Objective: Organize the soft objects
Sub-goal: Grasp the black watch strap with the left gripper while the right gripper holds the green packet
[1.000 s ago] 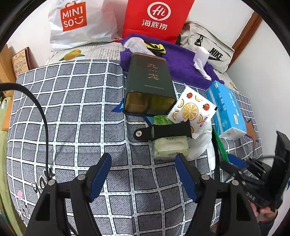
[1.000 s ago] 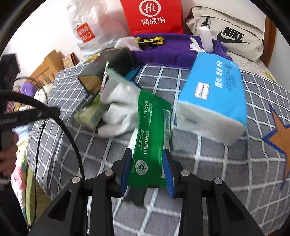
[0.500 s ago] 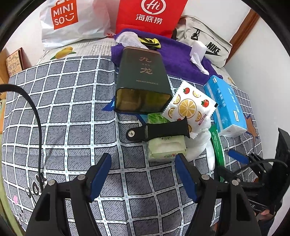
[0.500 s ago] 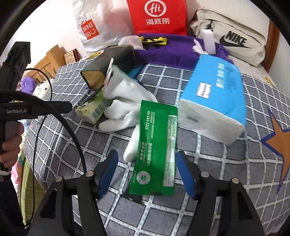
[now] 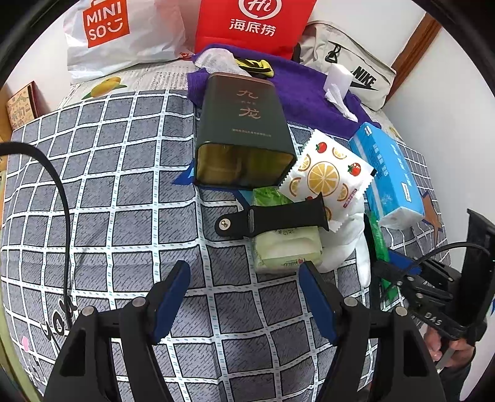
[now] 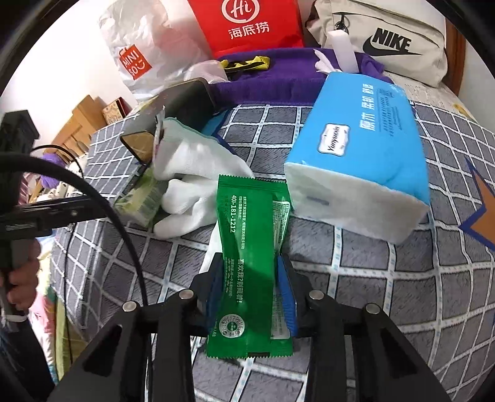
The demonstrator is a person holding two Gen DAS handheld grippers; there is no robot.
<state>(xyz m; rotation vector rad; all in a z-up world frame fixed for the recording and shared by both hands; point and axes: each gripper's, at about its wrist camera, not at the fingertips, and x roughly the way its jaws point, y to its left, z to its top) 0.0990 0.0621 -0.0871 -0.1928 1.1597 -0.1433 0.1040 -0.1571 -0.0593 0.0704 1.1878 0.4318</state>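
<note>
Green packet [image 6: 252, 247] pinched by right gripper [image 6: 250, 278] — left gripper [image 5: 244, 297] spread, black strap [image 5: 272, 218] visible only there.

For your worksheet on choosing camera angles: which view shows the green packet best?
The right wrist view. There the green packet fills the centre, print readable, pinched between the right gripper fingers, its far end by the white glove. The left wrist view shows only a thin green edge between glove and blue tissue pack.

Green packet [image 5: 380, 247]: mostly hidden behind the white glove [image 5: 352, 238] in the left wrist view. Wipes pack [image 5: 286, 247]: partly covered by black strap [image 5: 272, 218]. Small print on packet [image 6: 250, 263]: unreadable. Red bag [image 5: 256, 24]: cut off at top edge.
</note>
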